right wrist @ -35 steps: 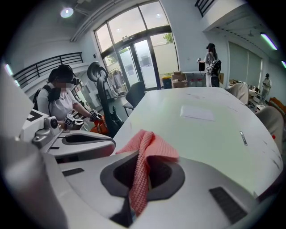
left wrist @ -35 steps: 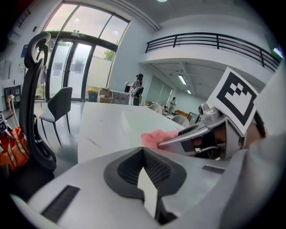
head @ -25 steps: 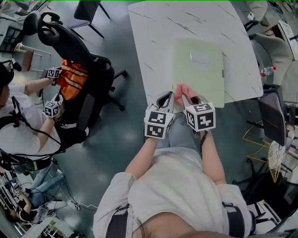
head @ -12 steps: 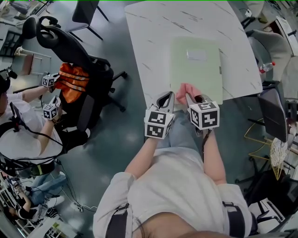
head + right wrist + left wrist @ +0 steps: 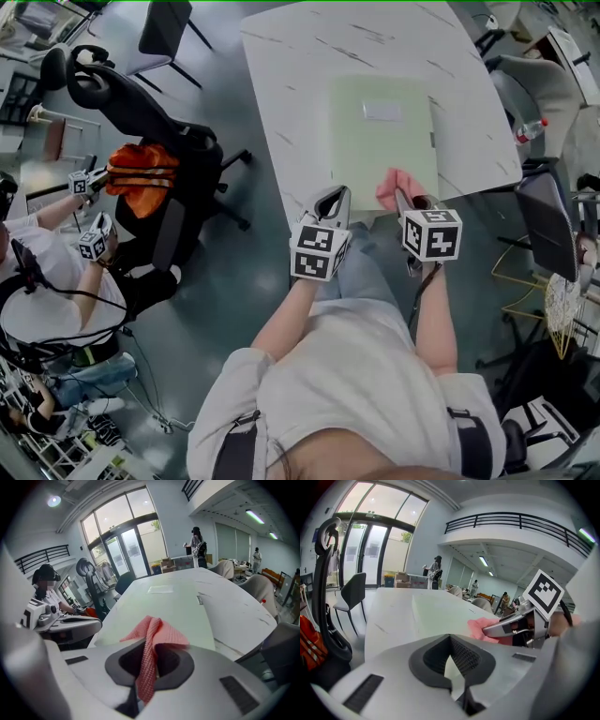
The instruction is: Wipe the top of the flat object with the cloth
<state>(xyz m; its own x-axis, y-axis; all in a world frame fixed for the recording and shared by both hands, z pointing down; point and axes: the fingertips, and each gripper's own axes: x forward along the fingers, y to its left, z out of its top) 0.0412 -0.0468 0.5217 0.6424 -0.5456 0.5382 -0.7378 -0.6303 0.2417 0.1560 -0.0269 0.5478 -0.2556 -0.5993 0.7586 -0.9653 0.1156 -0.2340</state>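
A pale green flat folder (image 5: 380, 131) lies on the white marble table (image 5: 300, 84), with a white label near its far end. My right gripper (image 5: 410, 200) is shut on a pink cloth (image 5: 397, 187), which rests at the folder's near right corner. In the right gripper view the cloth (image 5: 152, 637) hangs bunched between the jaws of that gripper (image 5: 149, 660), over the folder (image 5: 176, 604). My left gripper (image 5: 331, 203) hovers at the table's near edge, left of the cloth. Seen in its own view, the left gripper (image 5: 451, 663) is shut on nothing, and the cloth (image 5: 480, 629) lies to its right.
A black office chair (image 5: 178, 141) draped with an orange vest (image 5: 141, 169) stands left of the table. Further left, another person (image 5: 47, 281) holds two grippers. A dark chair (image 5: 548, 225) and a bottle (image 5: 534, 131) sit by the table's right side.
My right gripper has slid the pink cloth to the right along the folder's near end. The left gripper has stayed at the table edge. The head view has shifted slightly.
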